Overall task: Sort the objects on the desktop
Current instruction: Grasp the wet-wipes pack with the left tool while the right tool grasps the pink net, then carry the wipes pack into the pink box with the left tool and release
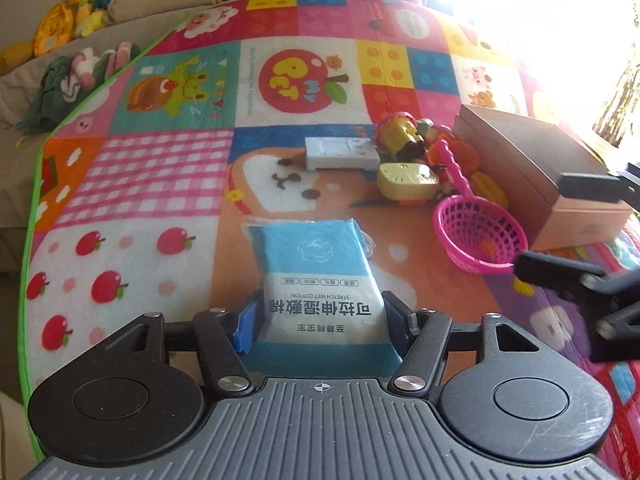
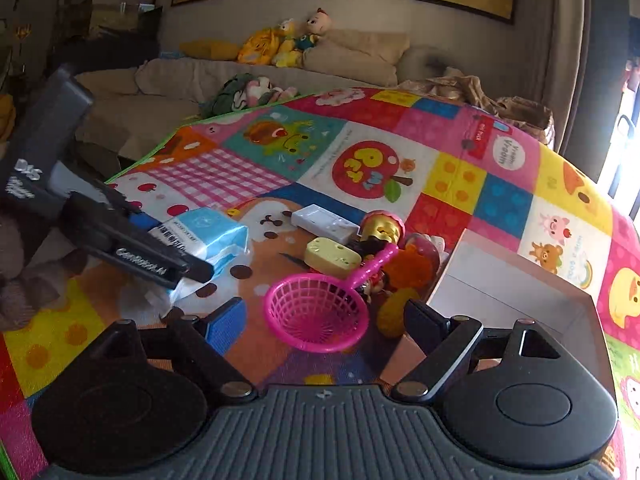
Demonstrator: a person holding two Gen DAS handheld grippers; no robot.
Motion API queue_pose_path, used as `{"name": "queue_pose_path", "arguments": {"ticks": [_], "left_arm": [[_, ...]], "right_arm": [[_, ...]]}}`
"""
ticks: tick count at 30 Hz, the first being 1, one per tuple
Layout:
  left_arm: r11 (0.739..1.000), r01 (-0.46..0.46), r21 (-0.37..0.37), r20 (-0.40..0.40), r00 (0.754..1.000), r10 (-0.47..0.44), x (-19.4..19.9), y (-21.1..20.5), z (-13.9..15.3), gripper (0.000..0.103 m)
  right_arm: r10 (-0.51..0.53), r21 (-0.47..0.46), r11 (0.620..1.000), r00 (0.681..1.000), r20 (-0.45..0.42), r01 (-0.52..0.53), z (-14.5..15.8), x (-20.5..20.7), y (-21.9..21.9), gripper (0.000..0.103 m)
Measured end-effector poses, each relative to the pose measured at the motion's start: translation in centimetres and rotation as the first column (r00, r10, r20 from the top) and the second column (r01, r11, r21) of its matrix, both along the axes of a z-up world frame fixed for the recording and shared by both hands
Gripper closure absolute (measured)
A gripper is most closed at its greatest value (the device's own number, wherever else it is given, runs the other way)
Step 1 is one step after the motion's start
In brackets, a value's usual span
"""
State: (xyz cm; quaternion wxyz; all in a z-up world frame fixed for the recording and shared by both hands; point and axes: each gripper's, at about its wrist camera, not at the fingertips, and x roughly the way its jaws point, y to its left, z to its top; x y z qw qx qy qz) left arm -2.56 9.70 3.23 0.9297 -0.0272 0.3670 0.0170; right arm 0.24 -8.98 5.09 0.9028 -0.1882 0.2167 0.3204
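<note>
Two grippers were on record. The left gripper (image 1: 318, 322), black with blue pads, was clamped on one soft plastic pack of cotton pads (image 1: 316, 280), blue and white with printed lettering, over the mat's near edge. The right gripper (image 2: 326, 320) stood with its jaws wide apart and nothing between them, just above one pink plastic strainer basket (image 2: 318, 312) with a mesh bowl and ribbed handle. Beyond the basket lay one flat white rectangular plastic device (image 1: 340, 154), one yellow rounded block toy (image 1: 406, 180) and a heap of small red, orange and yellow plastic toys (image 1: 420, 140), too tangled to count. One tan cardboard box (image 1: 532, 160) sat toward the right edge of one colourful patchwork play mat (image 1: 160, 168).
</note>
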Motion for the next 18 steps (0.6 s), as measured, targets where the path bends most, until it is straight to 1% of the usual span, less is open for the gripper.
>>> {"name": "queue_pose_path", "arguments": {"ticks": [3,4,5,8,11,13,15,18], "left_arm": [[1.000,0.006,0.013,0.013,1.000,-0.006,-1.7,0.3,0.2,0.022],[1.000,0.007,0.016,0.020,1.000,-0.007,-2.0,0.4,0.3,0.016],[1.000,0.010,0.016,0.028,1.000,-0.011,-2.1,0.4,0.4,0.013],[1.000,0.020,0.016,0.040,0.999,-0.020,-2.1,0.4,0.3,0.011],[1.000,0.011,0.020,0.040,0.999,-0.012,-1.8,0.5,-0.1,0.011],[1.000,-0.002,0.011,0.033,0.999,0.001,-1.4,0.6,-0.4,0.011],[1.000,-0.014,0.006,0.027,1.000,0.014,-1.2,0.7,-0.6,0.012],[1.000,-0.022,0.013,0.027,0.999,0.021,-0.9,0.3,-0.7,0.016]], "right_arm": [[-0.017,-0.041,0.999,0.999,-0.033,0.015,-0.7,1.8,2.7,0.017],[-0.028,-0.061,0.998,0.999,-0.046,0.025,-1.0,2.5,3.5,0.017],[-0.046,-0.085,0.996,0.997,-0.057,0.041,-1.4,3.3,4.3,0.017],[-0.091,-0.163,0.984,0.992,-0.089,0.076,-2.6,5.5,6.0,0.017],[-0.127,-0.211,0.973,0.983,-0.133,0.098,-3.6,7.4,6.7,0.018],[-0.130,-0.201,0.975,0.979,-0.155,0.098,-3.5,7.7,6.5,0.022],[-0.104,-0.188,0.980,0.980,-0.167,0.072,-3.1,7.0,6.1,0.022],[-0.040,-0.147,0.989,0.984,-0.173,0.014,-2.0,4.3,4.7,0.023]]}}
